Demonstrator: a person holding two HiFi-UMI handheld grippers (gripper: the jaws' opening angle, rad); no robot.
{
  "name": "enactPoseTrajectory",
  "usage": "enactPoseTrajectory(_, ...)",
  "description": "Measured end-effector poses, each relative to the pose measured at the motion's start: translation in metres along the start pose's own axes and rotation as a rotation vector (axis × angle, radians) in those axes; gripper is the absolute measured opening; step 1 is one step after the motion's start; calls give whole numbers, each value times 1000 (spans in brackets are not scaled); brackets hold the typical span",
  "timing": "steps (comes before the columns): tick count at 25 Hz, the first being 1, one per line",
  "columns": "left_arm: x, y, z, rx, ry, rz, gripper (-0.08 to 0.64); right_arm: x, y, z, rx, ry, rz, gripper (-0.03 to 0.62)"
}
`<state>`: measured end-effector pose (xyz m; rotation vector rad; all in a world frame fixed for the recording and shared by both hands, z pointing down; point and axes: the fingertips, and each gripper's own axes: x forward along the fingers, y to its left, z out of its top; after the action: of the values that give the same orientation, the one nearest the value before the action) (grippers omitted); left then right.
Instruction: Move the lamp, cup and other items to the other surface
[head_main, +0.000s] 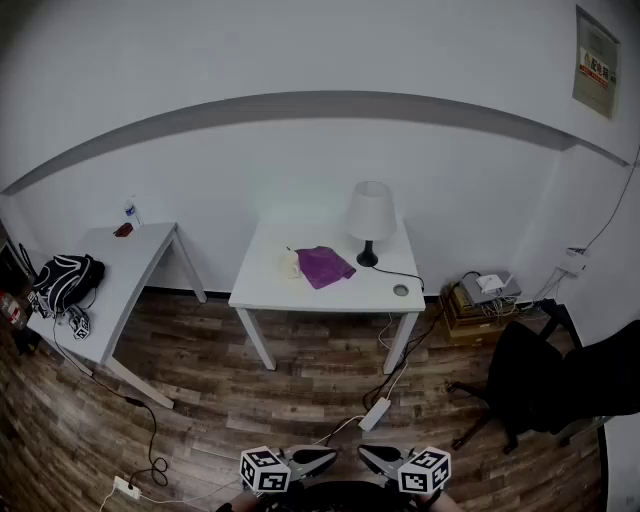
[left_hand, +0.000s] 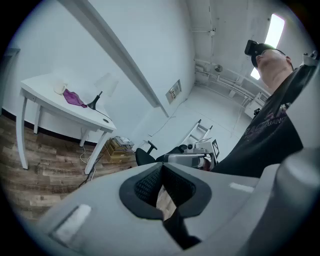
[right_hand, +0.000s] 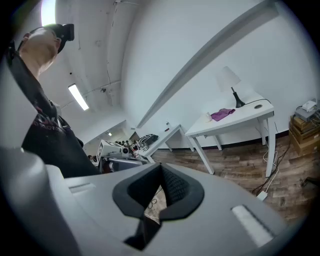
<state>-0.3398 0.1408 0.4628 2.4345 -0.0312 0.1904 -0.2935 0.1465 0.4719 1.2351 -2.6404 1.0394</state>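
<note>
A white-shaded lamp (head_main: 370, 222) on a black stem stands at the back right of the middle white table (head_main: 270, 290). A purple cloth (head_main: 322, 266) lies beside it, with a cream cup (head_main: 291, 264) to its left. The second white table (head_main: 140, 262) stands to the left. My left gripper (head_main: 318, 461) and right gripper (head_main: 378, 460) hang low at the frame's bottom, far from both tables, tips facing each other. The left gripper (left_hand: 161, 172) is shut and empty, with the lamp (left_hand: 106, 85) distant. The right gripper (right_hand: 161, 175) is shut and empty, with the lamp (right_hand: 228, 80) and cloth (right_hand: 222, 114) far off.
A black bag (head_main: 65, 280), a small red item (head_main: 122, 230) and a bottle (head_main: 131, 210) sit on the left table. A black office chair (head_main: 560, 375) and a stack of boxes (head_main: 480, 300) stand right. Power strips (head_main: 375, 412) and cables lie on the wooden floor.
</note>
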Motion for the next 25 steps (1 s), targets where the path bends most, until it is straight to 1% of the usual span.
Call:
enactPoseTrajectory(16,1,-5,-3,9,14,8,0,-7,1,-2,24,-20,5,5)
enactPoseTrajectory(22,16,-16,-6,-1,21,1,0,-29,-4,-1,38,-46,-2,5)
enactPoseTrajectory(25,25,-16,3,15,0,9,0,-37,-12,9,17,-62,8,5)
